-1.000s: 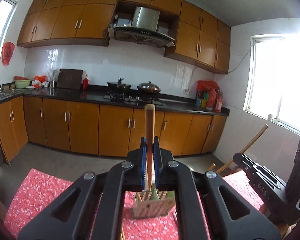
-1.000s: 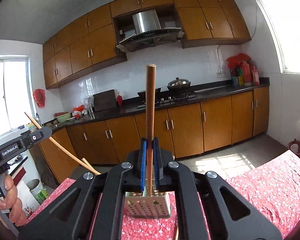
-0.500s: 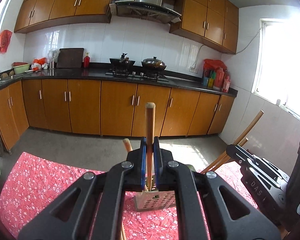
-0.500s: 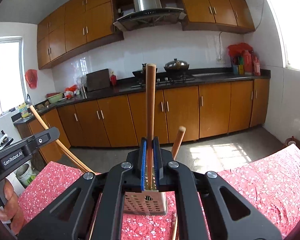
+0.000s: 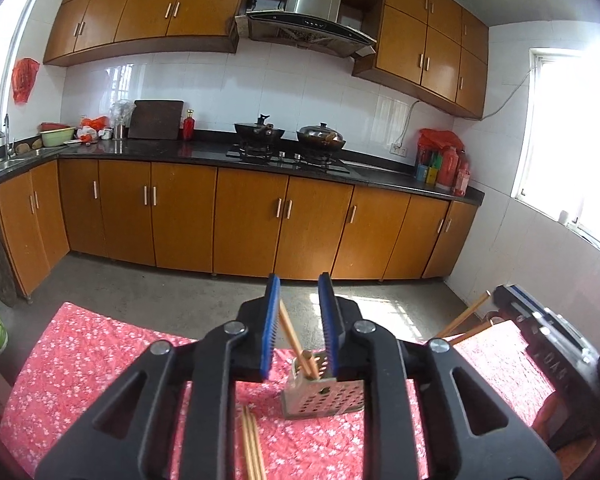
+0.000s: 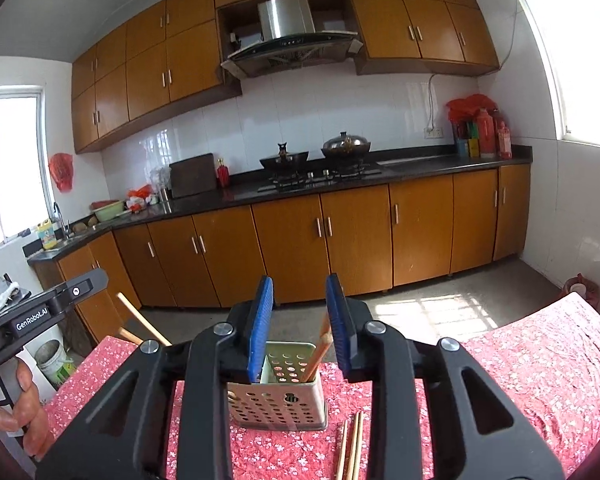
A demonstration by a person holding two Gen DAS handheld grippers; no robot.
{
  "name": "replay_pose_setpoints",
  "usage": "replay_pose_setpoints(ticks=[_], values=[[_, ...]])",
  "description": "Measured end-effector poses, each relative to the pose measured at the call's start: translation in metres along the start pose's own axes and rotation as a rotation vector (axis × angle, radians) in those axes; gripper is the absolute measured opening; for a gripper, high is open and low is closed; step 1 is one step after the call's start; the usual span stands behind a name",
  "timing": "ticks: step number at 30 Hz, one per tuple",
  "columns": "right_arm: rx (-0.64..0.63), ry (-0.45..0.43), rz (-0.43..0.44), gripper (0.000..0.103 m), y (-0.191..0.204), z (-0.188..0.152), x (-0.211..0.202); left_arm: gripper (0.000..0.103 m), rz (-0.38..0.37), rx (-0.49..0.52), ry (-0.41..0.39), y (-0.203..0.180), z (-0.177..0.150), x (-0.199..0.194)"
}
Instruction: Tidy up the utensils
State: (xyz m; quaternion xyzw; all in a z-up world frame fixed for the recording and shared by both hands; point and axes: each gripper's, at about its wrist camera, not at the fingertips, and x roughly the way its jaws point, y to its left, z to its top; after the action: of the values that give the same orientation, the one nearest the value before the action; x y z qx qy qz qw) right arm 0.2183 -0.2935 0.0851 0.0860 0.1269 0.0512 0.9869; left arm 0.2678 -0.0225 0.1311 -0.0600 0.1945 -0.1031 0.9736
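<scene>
In the left wrist view my left gripper (image 5: 299, 282) has its jaws opening. A wooden chopstick (image 5: 293, 334) leans loose between them, with its foot in a perforated metal holder (image 5: 320, 398) on the red flowered cloth. The right wrist view shows my right gripper (image 6: 299, 280), its jaws opening too. A chopstick (image 6: 319, 346) rests by the right pad and stands in a perforated metal holder (image 6: 278, 398). Loose chopsticks (image 5: 252, 448) lie beside the holder on the cloth, and loose chopsticks (image 6: 351, 446) lie by the holder in the right wrist view. Each gripper shows at the other view's edge.
The table under the red cloth (image 6: 540, 368) ends a little beyond the holders, with bare floor and orange kitchen cabinets (image 5: 252, 220) behind. A hand (image 6: 18, 412) holds the left gripper's handle at the left edge. A bucket (image 6: 52, 360) stands on the floor there.
Both grippers were shut on upright chopsticks; now both pairs of jaws have parted and the chopsticks have dropped into the holder and lean. Both grippers have sunk lower.
</scene>
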Motion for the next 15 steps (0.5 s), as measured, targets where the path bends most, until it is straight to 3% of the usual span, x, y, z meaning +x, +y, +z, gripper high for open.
replay_pose_setpoints(ticks=[6, 12, 15], values=[[-0.004, 0.065, -0.058, 0.032, -0.026, -0.026, -0.03, 0.034, 0.098, 0.043, 0.082, 0.033, -0.046, -0.031], [0.021, 0.356, -0.085, 0.031, -0.052, -0.111, 0.004, 0.034, 0.134, -0.01, 0.291, 0.075, -0.127, -0.01], [0.075, 0.501, -0.051, 0.019, -0.059, -0.157, 0.024, 0.034, 0.119, -0.037, 0.367, 0.082, -0.158, -0.001]])
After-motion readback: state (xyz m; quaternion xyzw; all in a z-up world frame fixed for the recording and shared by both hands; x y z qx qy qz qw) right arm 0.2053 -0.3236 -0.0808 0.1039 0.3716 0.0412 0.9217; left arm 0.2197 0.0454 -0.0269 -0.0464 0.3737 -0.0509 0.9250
